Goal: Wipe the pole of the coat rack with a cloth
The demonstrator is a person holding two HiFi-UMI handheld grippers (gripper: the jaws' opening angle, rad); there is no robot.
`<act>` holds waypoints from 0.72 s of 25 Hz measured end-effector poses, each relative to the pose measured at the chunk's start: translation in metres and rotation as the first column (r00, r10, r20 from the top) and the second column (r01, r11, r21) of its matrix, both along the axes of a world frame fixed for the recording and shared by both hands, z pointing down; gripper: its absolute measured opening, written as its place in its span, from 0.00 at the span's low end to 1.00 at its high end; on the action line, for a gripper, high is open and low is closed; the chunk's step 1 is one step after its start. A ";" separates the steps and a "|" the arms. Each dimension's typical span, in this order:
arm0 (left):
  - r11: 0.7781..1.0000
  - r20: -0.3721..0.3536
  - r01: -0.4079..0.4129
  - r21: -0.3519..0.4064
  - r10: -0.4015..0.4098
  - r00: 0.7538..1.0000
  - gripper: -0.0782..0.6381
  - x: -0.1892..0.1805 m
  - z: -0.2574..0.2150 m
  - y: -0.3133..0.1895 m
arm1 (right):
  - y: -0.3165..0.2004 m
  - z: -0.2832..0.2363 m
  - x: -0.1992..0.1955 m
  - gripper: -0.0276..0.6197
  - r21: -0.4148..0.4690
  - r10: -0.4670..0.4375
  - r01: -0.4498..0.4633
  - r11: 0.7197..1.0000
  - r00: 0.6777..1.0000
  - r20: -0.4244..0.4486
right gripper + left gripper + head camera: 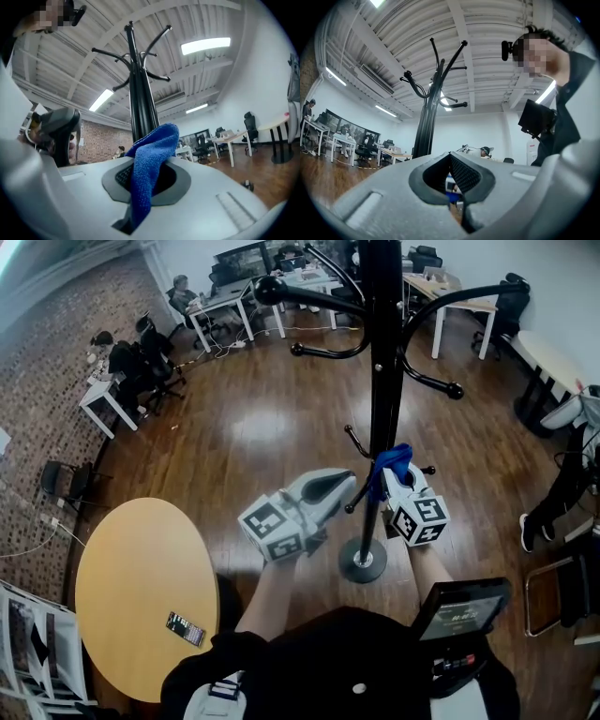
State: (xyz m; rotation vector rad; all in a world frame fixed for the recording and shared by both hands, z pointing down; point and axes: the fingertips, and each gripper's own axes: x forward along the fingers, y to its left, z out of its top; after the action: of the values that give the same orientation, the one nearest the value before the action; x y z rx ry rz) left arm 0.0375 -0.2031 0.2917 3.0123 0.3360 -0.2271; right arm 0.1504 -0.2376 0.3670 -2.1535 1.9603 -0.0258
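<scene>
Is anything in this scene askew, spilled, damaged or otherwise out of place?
Nothing stands out. The coat rack stands upright on its round base, and the blue cloth is clamped in the right gripper at the pole. The wood floor shows no spill.

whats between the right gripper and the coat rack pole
Only the blue cloth, pinched by the right gripper and reaching the pole; the head view and the right gripper view both show it.
</scene>
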 end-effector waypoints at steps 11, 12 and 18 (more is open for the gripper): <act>1.000 -0.024 0.021 0.014 -0.021 1.000 0.11 -0.001 -0.003 -0.003 | 0.002 -0.214 -0.002 0.08 0.260 -0.001 0.076 0.963 0.961 -0.276; 1.000 -0.028 0.020 0.018 -0.020 0.999 0.11 -0.001 -0.003 -0.004 | 0.001 -0.222 -0.004 0.08 0.266 -0.003 0.082 0.961 0.958 -0.287; 1.000 -0.025 0.026 0.008 -0.026 0.999 0.11 -0.002 -0.003 -0.004 | 0.003 -0.206 -0.007 0.08 0.263 -0.003 0.080 0.961 0.959 -0.282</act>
State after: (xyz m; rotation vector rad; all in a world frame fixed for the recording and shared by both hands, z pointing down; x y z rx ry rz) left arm 0.0351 -0.2068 0.2887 3.0264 0.3006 -0.2657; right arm 0.1438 -0.2349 0.1608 -2.0218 2.0130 0.5390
